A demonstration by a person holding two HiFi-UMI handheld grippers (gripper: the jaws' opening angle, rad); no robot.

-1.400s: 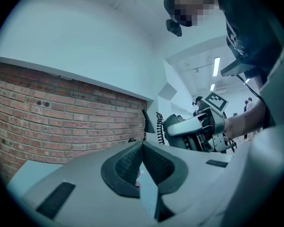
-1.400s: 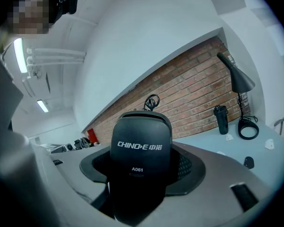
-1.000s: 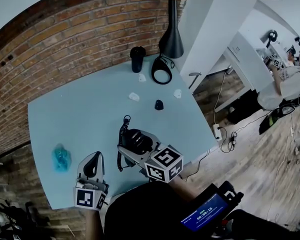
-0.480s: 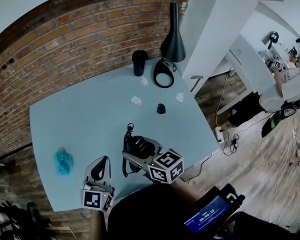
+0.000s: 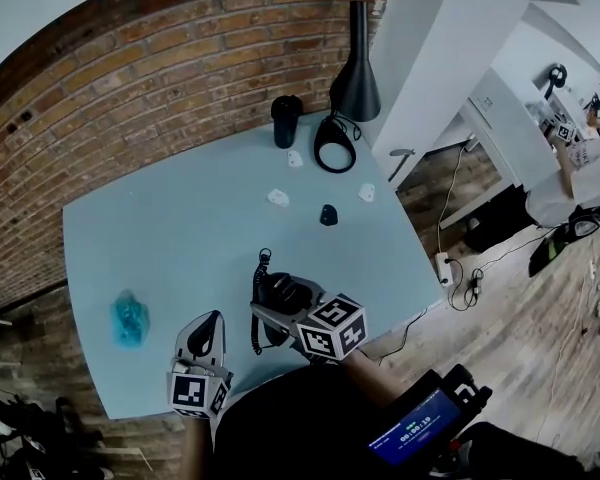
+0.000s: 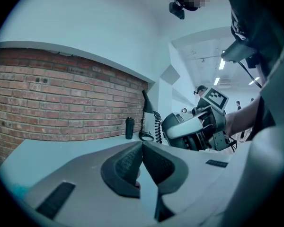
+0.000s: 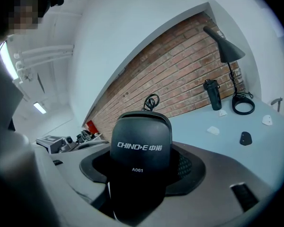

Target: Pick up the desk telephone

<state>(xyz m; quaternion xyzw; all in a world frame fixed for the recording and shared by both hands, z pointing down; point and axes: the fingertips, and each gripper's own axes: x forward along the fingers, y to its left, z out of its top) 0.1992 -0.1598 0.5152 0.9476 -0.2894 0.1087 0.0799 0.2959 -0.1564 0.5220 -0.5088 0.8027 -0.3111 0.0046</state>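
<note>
The black desk telephone [image 5: 280,293] is near the front edge of the light blue table [image 5: 180,228], its coiled cord [image 5: 258,268] trailing toward the back. My right gripper [image 5: 277,306] is shut on it; in the right gripper view the labelled black body [image 7: 141,160] fills the space between the jaws. I cannot tell whether the telephone touches the table. My left gripper [image 5: 208,322] hangs to its left, jaws shut together with nothing between them [image 6: 142,145]. The left gripper view shows the telephone [image 6: 189,129] to the right, in the other gripper.
At the table's back right stand a black lamp [image 5: 358,78], a black cup [image 5: 287,121] and a black ring [image 5: 334,144]. Small white pieces [image 5: 278,198] and a small black object [image 5: 328,214] lie mid-table. A blue item [image 5: 128,318] sits left. A brick wall runs behind.
Both grippers have sunk a little toward the table. The telephone stays in the right gripper and has come down with it.
</note>
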